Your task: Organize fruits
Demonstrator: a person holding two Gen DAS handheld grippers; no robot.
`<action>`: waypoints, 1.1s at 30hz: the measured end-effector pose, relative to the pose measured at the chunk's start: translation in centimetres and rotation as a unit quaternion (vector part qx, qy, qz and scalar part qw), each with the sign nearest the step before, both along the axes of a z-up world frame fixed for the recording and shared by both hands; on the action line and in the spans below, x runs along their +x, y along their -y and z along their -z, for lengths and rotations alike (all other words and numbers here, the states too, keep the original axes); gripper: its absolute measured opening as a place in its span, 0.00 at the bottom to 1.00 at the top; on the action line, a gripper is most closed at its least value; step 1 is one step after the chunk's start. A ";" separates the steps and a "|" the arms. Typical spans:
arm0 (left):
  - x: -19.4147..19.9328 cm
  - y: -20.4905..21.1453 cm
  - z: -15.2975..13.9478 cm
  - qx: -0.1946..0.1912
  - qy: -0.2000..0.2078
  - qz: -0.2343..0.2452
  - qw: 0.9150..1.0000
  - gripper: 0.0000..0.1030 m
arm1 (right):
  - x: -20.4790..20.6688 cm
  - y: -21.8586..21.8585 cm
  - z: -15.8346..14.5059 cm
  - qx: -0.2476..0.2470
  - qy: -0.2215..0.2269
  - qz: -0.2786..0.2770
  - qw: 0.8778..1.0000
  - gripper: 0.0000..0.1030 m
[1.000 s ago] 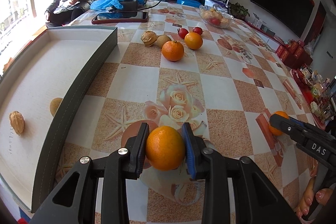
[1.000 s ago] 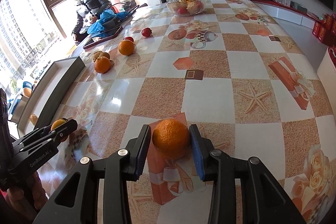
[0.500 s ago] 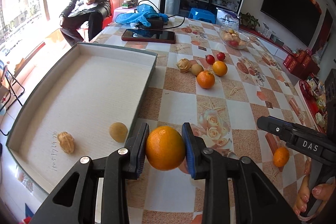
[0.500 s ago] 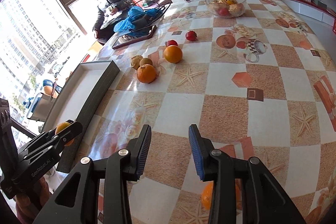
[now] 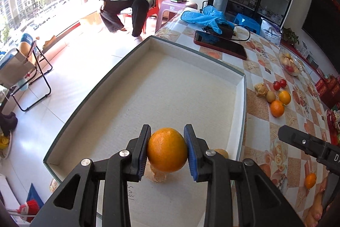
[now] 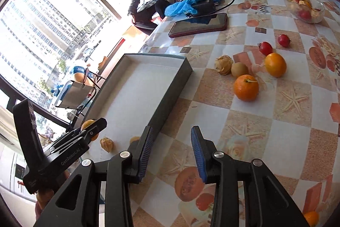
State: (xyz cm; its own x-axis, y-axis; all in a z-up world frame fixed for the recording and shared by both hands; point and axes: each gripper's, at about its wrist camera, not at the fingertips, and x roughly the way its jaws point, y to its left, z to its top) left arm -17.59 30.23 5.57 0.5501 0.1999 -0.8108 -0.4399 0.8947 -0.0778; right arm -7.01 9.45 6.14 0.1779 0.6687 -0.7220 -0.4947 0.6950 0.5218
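Left gripper (image 5: pixel 167 150) clamps round glossy orange (image 5: pixel 167 150) over shallow grey cardboard tray (image 5: pixel 136 50), poised for drop-in; right gripper (image 6: pixel 171 151) empty, jaws apart.

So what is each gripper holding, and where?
Left gripper: an orange, pads clamped on its two opposite sides, above the tray. Right gripper: nothing.

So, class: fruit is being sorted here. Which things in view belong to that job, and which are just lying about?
Part of the job:
left gripper clamping an orange
grey tray
loose oranges and tomatoes

Lying about:
phone
blue bag
glass bowl
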 end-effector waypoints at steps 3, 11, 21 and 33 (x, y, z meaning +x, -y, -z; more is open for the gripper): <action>0.1 -0.7 0.5 0.006 -0.010 -0.010 1.000 0.34 | 0.0 -2.6 0.1 0.005 -0.006 -0.017 1.000 0.39; 0.2 -1.3 0.7 0.022 -0.007 -0.002 1.000 0.34 | -3.1 0.4 -1.1 -0.120 0.106 -0.016 0.987 0.90; 1.4 -1.9 1.7 -0.006 -0.017 -0.011 1.000 0.34 | -5.0 15.9 3.1 -0.204 0.094 0.102 0.969 0.94; 1.2 -1.6 1.3 0.044 -0.016 -0.023 0.999 0.78 | -6.4 13.5 4.1 -0.202 0.099 0.077 0.971 0.37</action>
State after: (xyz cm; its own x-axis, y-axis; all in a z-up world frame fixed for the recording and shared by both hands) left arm -16.44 31.87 4.24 0.5120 0.2960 -0.8064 -0.4825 0.8758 0.0151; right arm -13.38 -4.02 2.07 0.4162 0.2914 -0.8613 -0.4309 0.8974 0.0953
